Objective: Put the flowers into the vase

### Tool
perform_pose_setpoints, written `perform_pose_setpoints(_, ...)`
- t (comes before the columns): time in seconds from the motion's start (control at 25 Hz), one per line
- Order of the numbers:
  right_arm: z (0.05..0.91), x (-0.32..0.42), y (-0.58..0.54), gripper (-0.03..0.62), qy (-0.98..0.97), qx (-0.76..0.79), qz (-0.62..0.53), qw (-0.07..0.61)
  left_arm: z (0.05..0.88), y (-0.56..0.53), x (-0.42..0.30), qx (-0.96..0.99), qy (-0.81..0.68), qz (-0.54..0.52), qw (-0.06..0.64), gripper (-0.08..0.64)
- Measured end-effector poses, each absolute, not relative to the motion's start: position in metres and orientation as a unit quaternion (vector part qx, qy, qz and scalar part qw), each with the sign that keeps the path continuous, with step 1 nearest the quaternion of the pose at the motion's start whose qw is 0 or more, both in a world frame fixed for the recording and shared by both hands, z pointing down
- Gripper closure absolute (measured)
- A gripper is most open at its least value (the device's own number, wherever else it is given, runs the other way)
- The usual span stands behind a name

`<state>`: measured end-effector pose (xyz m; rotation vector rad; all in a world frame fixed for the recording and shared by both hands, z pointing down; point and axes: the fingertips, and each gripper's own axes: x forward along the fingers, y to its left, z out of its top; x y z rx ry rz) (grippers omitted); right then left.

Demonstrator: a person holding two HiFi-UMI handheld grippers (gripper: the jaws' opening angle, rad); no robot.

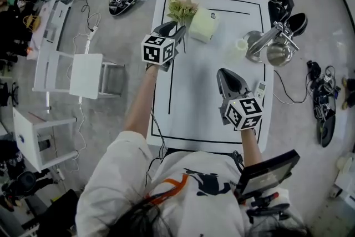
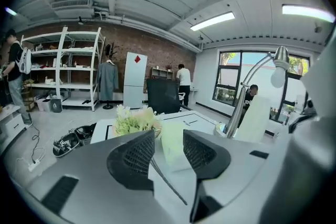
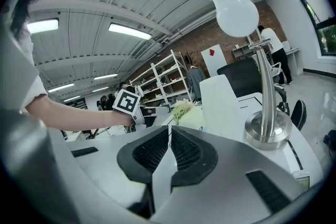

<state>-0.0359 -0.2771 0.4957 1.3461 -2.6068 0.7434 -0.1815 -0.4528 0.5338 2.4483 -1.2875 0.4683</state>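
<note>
Pale-green flowers point(image 1: 182, 7) lie just ahead of the empty, half-open left claw point(image 1: 178, 30). Best pinch them low and gently; right claw point(image 1: 224, 74) sits closed, empty.

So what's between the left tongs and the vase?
Only white table crossed by a dark line separates left tongs from vase, in left gripper view.

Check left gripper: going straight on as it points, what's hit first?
Probably the pale green vase, centred between the open jaws of the left gripper; the flowers sit left of that line. Depth unclear.
</note>
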Motion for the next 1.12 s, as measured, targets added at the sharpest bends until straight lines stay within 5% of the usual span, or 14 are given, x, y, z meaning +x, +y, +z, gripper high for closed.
perform_pose_setpoints(0.48, 0.527, -0.026, -0.282, 0.578, -0.833, 0.472, 0.279, 0.075, 0.600, -0.512, -0.190, 0.814, -0.489, 0.178, 0.257, 0.399)
perform_pose_setpoints(1.12, 0.551, -0.010, -0.267, 0.578, -0.806, 0.495, 0.312, 0.090, 0.644, -0.538, -0.196, 0.746, -0.551, 0.275, 0.254, 0.400)
